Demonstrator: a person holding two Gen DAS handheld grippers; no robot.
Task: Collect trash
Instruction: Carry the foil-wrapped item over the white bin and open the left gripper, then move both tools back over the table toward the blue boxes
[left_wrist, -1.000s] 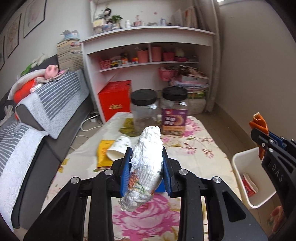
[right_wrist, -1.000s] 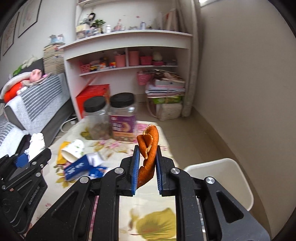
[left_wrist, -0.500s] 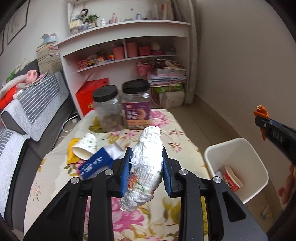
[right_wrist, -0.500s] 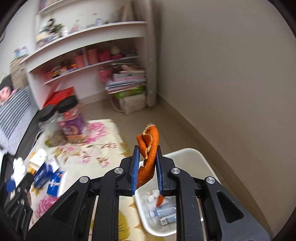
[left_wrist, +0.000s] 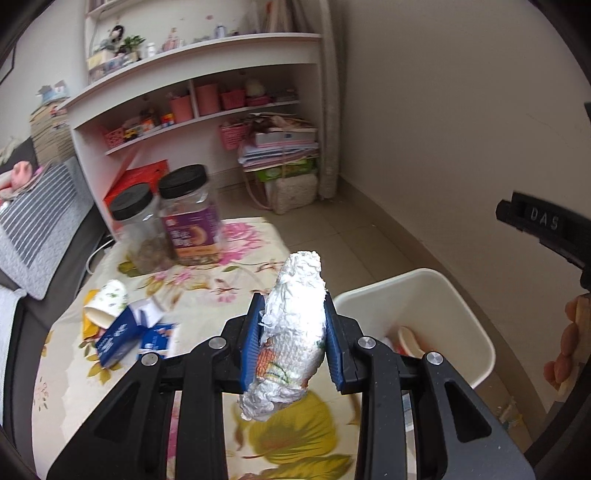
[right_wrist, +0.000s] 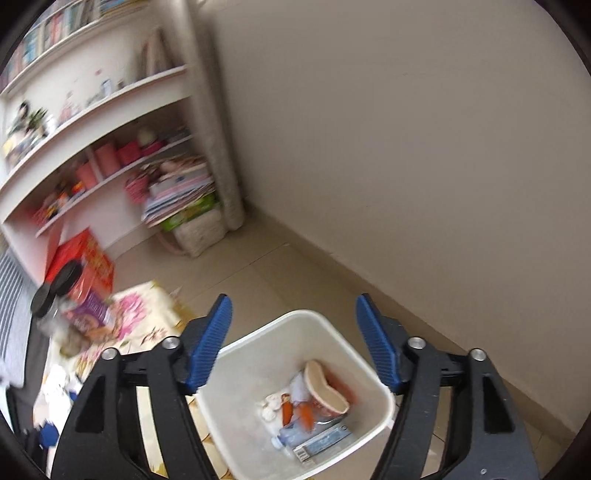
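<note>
Landmark: white trash bin (right_wrist: 258, 343), on the floor just beside the table (left_wrist: 236, 273) with the floral cloth.

Left claw (left_wrist: 291, 336) — pinching a crumpled foil-and-paper wad (left_wrist: 291, 332) between its blue pads, wad upright, top and bottom sticking out past the pads. It sits over the table edge, just beside the bin's near rim, not over the opening.

Right claw (right_wrist: 295, 343) — jaws opening, spread wide, nothing between them. It hangs directly above the bin. In the left wrist view only its black body (left_wrist: 543, 225) shows, above and right of the bin; white lettering "DAS" readable on it. Fingers of a hand (left_wrist: 565, 347) at the right edge, beside the bin.

In the bin: orange peel pieces (right_wrist: 295, 411) on the bottom, touching a red-and-cream paper cup (right_wrist: 327, 387) lying on its side, a clear plastic bottle (right_wrist: 295, 435) and a flat pack with a barcode (right_wrist: 321, 441). Pack print too blurred to read.

On the table, left of the bin: blue carton (left_wrist: 118, 336) flattened, white print on it not legible; tipped paper cup (left_wrist: 107, 302) over a yellow wrapper (left_wrist: 86, 325). Farther from the bin, two black-lidded clear jars (left_wrist: 166, 221) touching each other — one has a purple label, text unreadable.

Beyond the bin: white shelf unit (left_wrist: 192, 88), red box (left_wrist: 136, 181) on the floor at its foot.
</note>
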